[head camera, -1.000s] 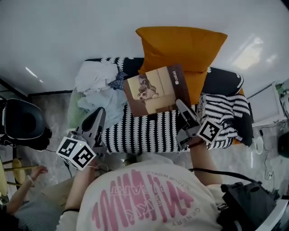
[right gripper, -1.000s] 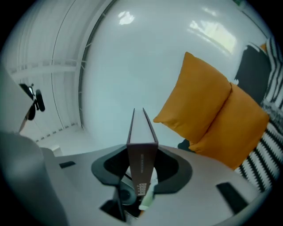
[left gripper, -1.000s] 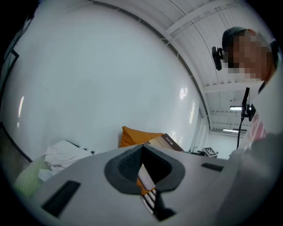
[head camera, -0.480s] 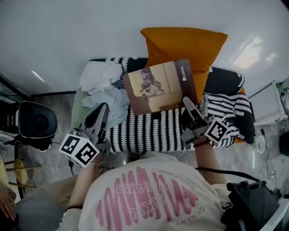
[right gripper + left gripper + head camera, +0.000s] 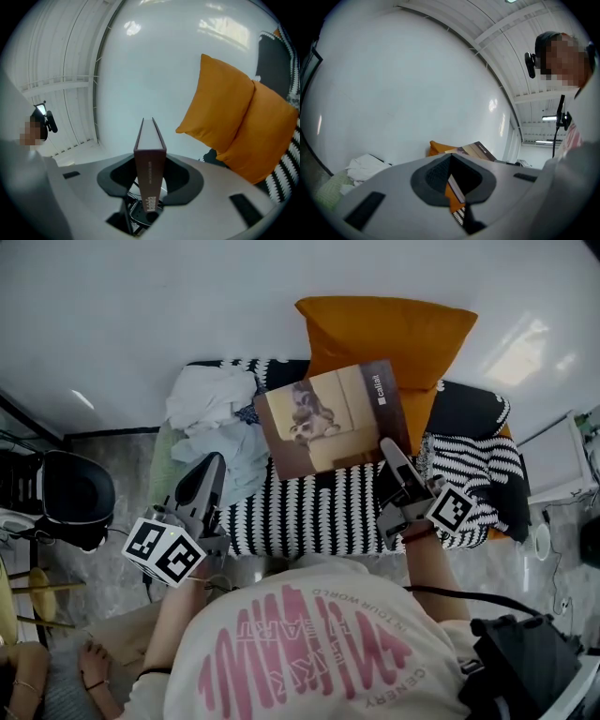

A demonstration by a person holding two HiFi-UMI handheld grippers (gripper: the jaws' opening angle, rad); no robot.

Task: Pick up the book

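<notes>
A heap of clothes [image 5: 211,409] lies at the left end of the striped sofa [image 5: 309,517]. In front of that end the left gripper [image 5: 211,465] hovers, its jaws closed together and empty. The book [image 5: 333,418] is up off the seat, tilted above the sofa's middle. The right gripper [image 5: 387,450] clamps its lower right corner, spine between the pads. Orange cushions [image 5: 384,334] lean at the back edge.

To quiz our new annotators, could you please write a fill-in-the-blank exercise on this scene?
The right gripper holds a ___ above the striped cover.
The cushions behind it are ___.
The left gripper holds ___.
Missing: book; orange; nothing.
</notes>
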